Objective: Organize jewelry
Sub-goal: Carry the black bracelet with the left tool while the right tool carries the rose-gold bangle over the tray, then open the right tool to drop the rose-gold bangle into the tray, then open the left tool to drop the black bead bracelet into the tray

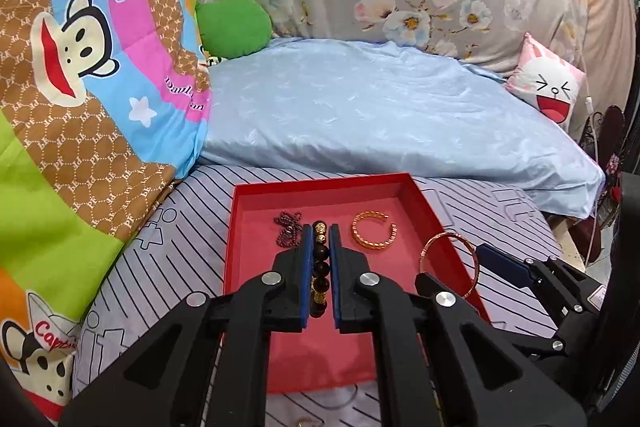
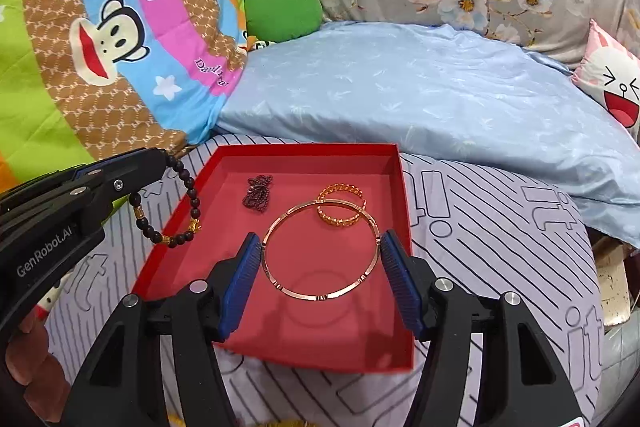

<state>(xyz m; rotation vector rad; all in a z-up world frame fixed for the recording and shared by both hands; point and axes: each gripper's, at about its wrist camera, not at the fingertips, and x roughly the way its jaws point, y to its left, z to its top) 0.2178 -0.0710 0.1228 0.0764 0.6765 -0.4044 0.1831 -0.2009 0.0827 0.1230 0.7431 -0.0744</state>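
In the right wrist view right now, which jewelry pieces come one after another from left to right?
bead bracelet → dark chain → rose-gold bangle, in the right gripper. The open gold cuff overlaps the bangle, so I leave it out.

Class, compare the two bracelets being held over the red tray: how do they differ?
The beaded bracelet is dark beads with gold ones; the bangle is one thin rose-gold hoop. The left tool pinches the beads nearly shut; the right tool spans the bangle's width. Both hang above the red tray.

Right gripper point(image 2: 320, 259) grips rose-gold bangle point(image 2: 320, 251) above red tray point(image 2: 280, 351).
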